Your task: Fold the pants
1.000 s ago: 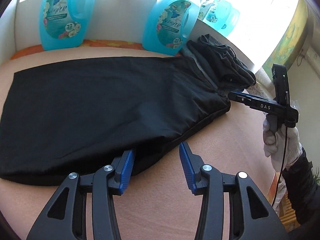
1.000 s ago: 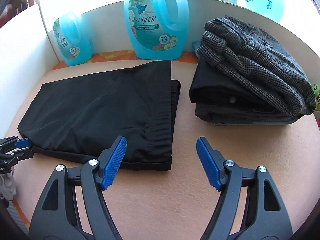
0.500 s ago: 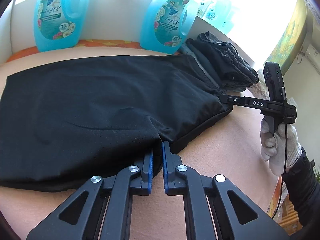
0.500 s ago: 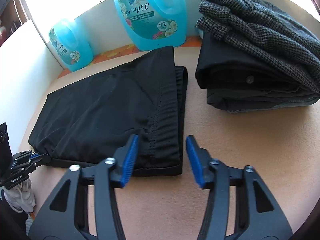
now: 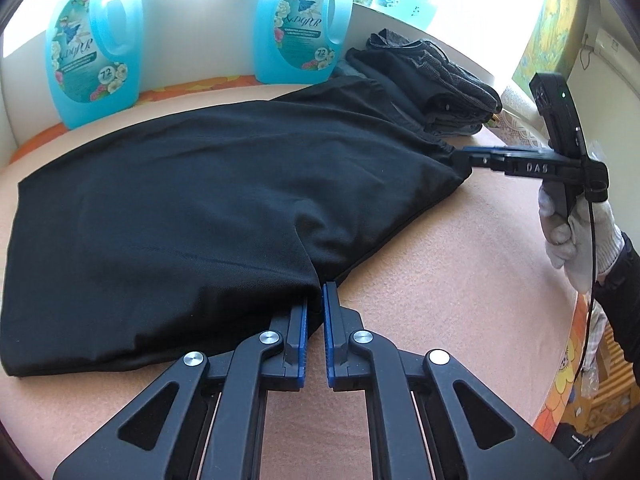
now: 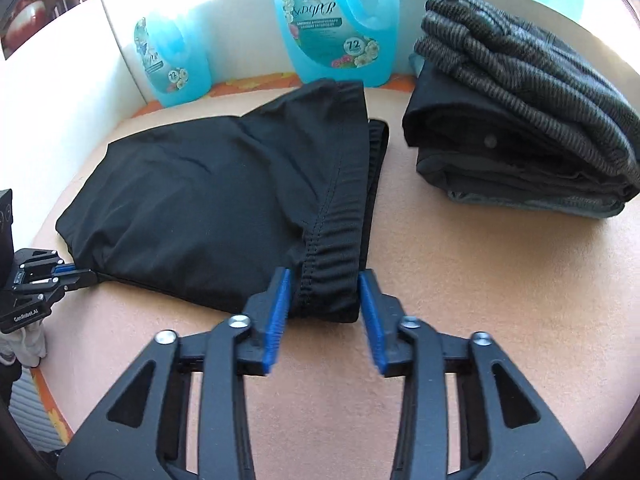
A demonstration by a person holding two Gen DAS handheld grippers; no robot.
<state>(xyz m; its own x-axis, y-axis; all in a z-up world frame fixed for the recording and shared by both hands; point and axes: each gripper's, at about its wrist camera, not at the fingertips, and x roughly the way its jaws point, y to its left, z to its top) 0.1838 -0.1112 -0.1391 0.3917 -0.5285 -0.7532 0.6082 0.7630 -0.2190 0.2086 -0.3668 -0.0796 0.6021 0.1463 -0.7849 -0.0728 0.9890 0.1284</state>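
Black pants [image 5: 208, 200] lie folded on the peach table top and also show in the right wrist view [image 6: 224, 196]. My left gripper [image 5: 315, 312] is shut on the near corner of the top layer and lifts it a little. My right gripper [image 6: 324, 292] is closed around the bunched waistband corner; it shows from the side in the left wrist view [image 5: 460, 158], pinching that corner. The left gripper shows at the left edge of the right wrist view [image 6: 86, 276], holding the other corner.
A stack of folded dark and checked trousers [image 6: 516, 120] sits to the right of the pants. Two blue detergent jugs [image 5: 94, 64] [image 5: 304, 28] stand against the white back wall. The table edge [image 5: 576, 320] drops off at the right.
Both grippers moved onto the near edge of the pants and closed on its two corners. The top layer now rises slightly.
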